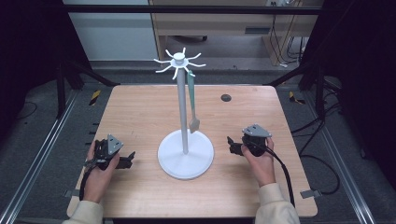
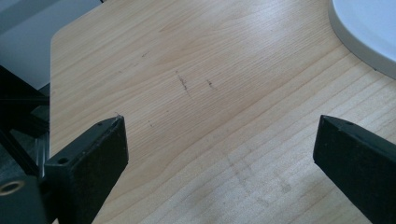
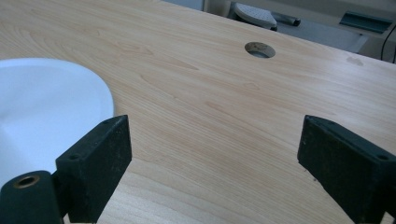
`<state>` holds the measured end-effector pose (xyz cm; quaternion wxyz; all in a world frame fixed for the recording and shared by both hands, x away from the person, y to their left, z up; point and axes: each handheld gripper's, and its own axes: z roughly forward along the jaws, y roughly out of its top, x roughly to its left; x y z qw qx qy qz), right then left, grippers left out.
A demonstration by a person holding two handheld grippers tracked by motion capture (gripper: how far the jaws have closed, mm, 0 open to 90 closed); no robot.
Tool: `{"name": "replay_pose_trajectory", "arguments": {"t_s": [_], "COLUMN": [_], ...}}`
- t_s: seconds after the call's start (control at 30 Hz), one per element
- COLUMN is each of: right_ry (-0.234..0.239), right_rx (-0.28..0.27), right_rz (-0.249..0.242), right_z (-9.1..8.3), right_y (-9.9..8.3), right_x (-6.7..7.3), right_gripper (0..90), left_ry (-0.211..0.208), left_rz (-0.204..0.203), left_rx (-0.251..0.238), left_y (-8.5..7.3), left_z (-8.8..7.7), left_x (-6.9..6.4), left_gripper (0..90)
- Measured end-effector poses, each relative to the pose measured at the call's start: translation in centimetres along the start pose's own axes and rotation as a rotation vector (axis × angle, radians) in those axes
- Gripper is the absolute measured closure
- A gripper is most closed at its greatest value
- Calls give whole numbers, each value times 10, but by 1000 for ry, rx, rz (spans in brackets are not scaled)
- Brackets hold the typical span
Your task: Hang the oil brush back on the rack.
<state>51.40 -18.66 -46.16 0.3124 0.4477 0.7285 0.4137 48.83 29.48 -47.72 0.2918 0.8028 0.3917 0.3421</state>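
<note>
A white stand (image 1: pixel 184 112) with a round base (image 1: pixel 186 156) and hooked arms on top rises from the middle of the wooden table (image 1: pixel 140 112). A grey-green spatula (image 1: pixel 192 100) hangs from one of its hooks, blade down. My left gripper (image 1: pixel 128 159) rests on the table left of the base, open, with bare wood between its jaws (image 2: pixel 219 140). My right gripper (image 1: pixel 232 144) lies right of the base, open as well (image 3: pixel 215 140). The base edge (image 2: pixel 364 32) shows at the upper right of the left gripper view and the base edge (image 3: pixel 46 107) at the left of the right gripper view.
A round cable hole (image 1: pixel 226 97) sits in the table behind the right gripper, the same hole (image 3: pixel 259 49) showing in the right gripper view. Black frame posts stand at both sides of the table. Cables (image 1: pixel 322 154) lie on the floor to the right.
</note>
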Motion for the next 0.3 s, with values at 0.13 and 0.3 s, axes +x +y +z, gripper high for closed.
{"name": "replay_pose_trajectory", "arguments": {"t_s": [0.13,0.3], "right_ry": [-9,2], "right_rx": [-31,-36], "right_rz": [27,45], "right_z": [5,3], "right_y": [-5,-6], "right_x": [-1,-4], "right_gripper": [127,121], "left_ry": [0,1], "left_rz": [1,3], "left_rx": [-1,2], "left_y": [0,0], "left_z": [0,0], "left_x": [0,0], "left_gripper": [27,27]}}
